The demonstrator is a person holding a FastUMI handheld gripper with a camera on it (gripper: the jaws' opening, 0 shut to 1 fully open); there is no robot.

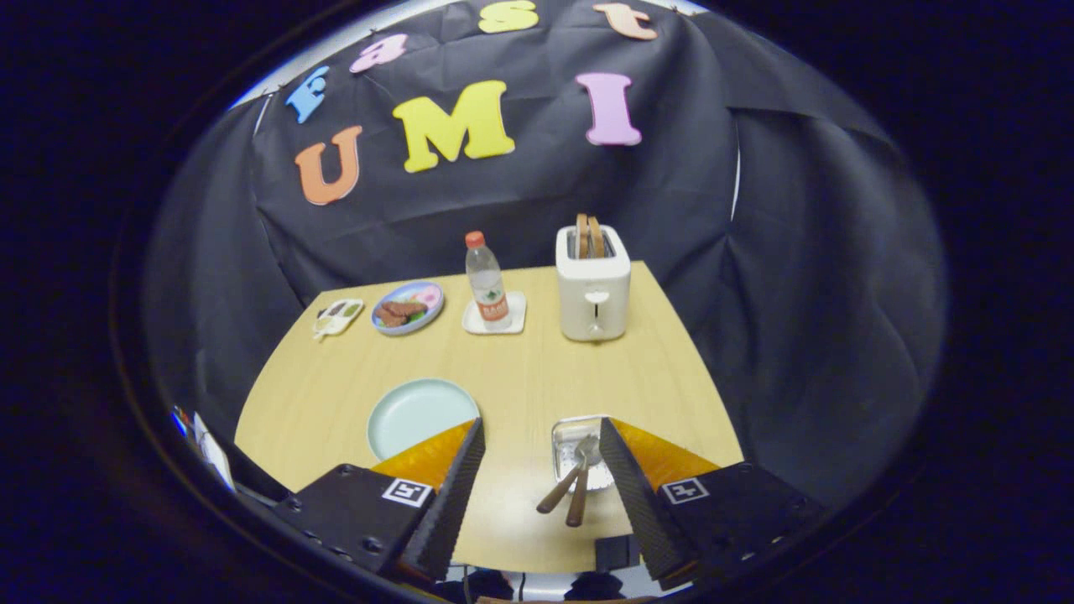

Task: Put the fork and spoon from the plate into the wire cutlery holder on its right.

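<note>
My jaws gape wide, gripping nothing; fork (557,489) and spoon (581,484) lean in the holder (567,431); bottle (487,283) label unreadable.

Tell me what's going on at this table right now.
A person is holding a claw over a wooden table. Its fingers are spread open and grip nothing. The fork and spoon already stand in the wire holder between the fingers, handles leaning toward the camera. The plate to the holder's left is bare, so the job looks done.
</note>
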